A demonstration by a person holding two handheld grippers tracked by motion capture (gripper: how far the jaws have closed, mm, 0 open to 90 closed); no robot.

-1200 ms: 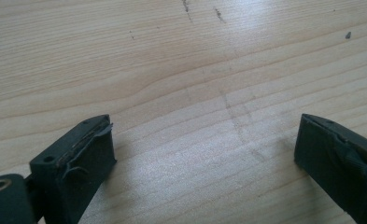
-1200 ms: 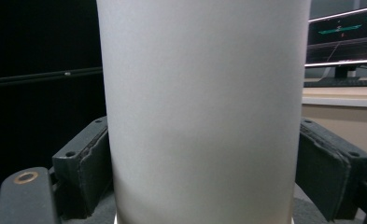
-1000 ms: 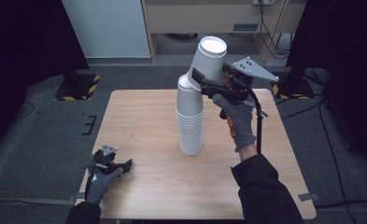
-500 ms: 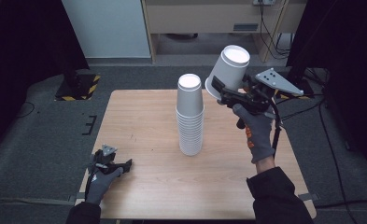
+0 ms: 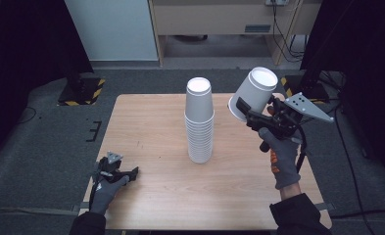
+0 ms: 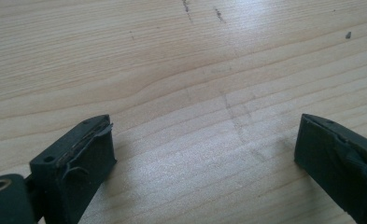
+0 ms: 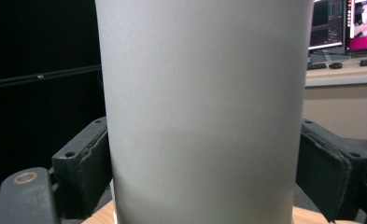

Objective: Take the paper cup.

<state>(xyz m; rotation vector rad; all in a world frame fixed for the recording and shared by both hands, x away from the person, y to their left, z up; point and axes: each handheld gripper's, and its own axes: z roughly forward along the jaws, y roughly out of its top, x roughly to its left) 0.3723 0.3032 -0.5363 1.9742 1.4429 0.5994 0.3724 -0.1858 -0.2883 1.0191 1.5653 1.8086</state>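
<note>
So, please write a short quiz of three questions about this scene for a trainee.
1. True or false: the right gripper holds a cup.
2. Where is the left gripper? A) above the stack B) low at the table's near left corner C) inside a cup
3. Fill in: the held cup is off the stack, to its ____ in the high view.

Key: 1 true; 2 B; 3 right.
</note>
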